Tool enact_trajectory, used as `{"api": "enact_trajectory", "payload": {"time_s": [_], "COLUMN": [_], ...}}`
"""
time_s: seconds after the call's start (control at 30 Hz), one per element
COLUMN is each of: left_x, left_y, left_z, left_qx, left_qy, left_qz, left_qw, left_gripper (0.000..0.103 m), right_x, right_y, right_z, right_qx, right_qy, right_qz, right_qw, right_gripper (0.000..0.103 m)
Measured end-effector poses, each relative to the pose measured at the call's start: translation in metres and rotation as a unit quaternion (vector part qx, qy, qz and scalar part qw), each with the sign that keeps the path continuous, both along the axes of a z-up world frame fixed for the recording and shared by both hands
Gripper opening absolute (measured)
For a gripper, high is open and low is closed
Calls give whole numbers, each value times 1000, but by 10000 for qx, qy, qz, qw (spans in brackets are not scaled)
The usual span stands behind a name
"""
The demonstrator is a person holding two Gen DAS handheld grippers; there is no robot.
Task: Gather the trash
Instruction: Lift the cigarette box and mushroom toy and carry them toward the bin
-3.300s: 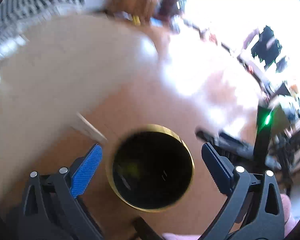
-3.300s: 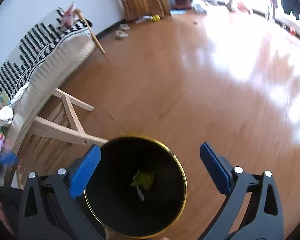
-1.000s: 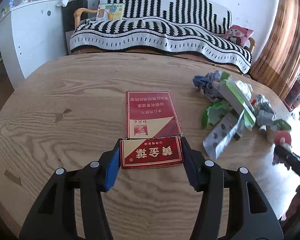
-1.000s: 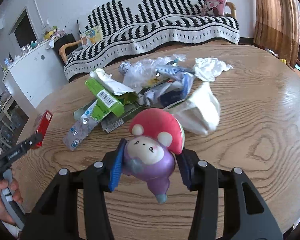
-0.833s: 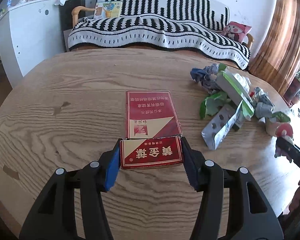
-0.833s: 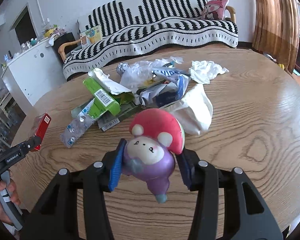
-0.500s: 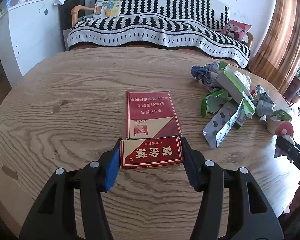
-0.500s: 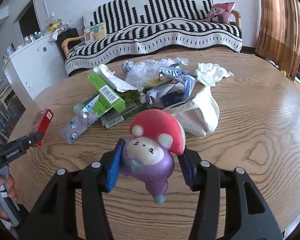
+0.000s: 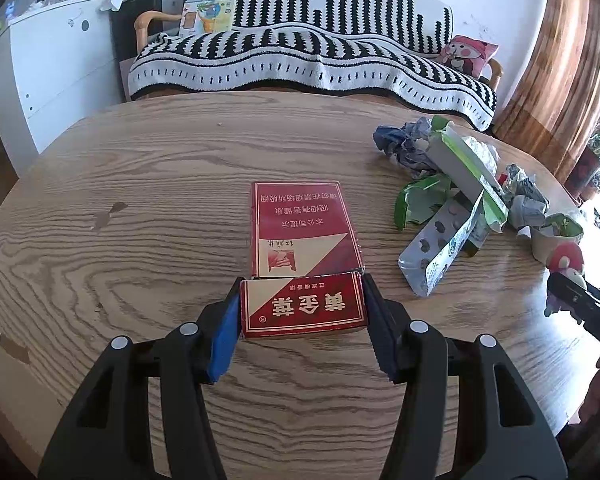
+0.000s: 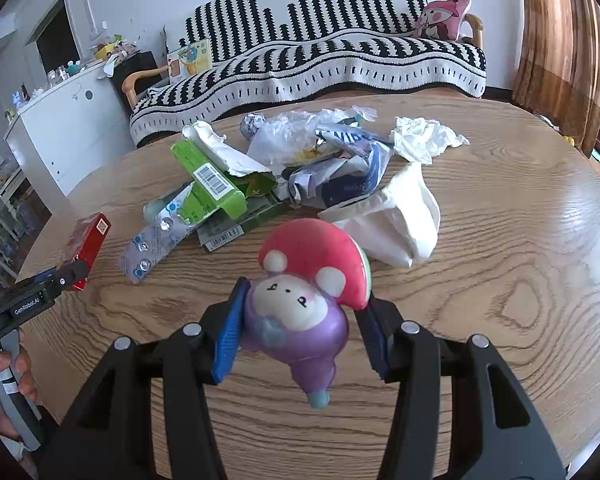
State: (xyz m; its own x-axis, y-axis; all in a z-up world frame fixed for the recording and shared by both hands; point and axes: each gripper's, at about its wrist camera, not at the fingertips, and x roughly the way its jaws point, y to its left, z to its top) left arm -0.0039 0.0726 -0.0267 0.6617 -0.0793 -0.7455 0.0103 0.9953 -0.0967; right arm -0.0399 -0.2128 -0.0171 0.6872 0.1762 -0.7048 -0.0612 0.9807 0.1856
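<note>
My big round wooden table (image 9: 140, 184) sits in front of the striped sofa (image 9: 312, 60), and a heap of trash (image 10: 300, 168) lies on it near the sofa side, so I think most of the picking up is left to do. My left tongs (image 9: 302, 314) pinch the flap of a red box (image 9: 300, 228) over the middle of the table, and my right tongs (image 10: 300, 332) pinch a little mushroom toy (image 10: 308, 296) on the side of the heap away from the sofa.

Bright daylight from the right, perhaps overexposed there; fisheye-bent edges.
</note>
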Motion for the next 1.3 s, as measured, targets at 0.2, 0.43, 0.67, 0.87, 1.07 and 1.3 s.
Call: {"api": "enact_trajectory", "payload": {"time_s": [0.2, 0.43, 0.67, 0.87, 1.07, 1.3], "left_x": [-1, -1, -2, -19, -54, -135], "left_y": [-2, -3, -3, -30, -117, -311], "left_z": [1, 2, 5, 30, 66, 64], "left_qx": [85, 79, -5, -200, -397, -484], "left_qy": [-77, -67, -149, -414, -595, 160], "left_qz": [-3, -10, 10, -297, -1320, -3679], "left_qw": [9999, 9999, 9999, 9985, 9887, 9285], "left_gripper": [55, 55, 55, 55, 55, 55], "right_x": [0, 0, -1, -35, -102, -218], "right_y": [0, -2, -3, -31, -119, -250], "right_z": [0, -2, 0, 32, 63, 47], "right_qx": [3, 0, -6, 596, 727, 944], "right_qy": [4, 9, -61, -661, -937, -598], "right_qz": [-17, -49, -52, -165, -830, -2039], "right_qw": [10000, 10000, 10000, 9959, 9895, 9726], "right_gripper": [51, 51, 51, 51, 51, 51]}}
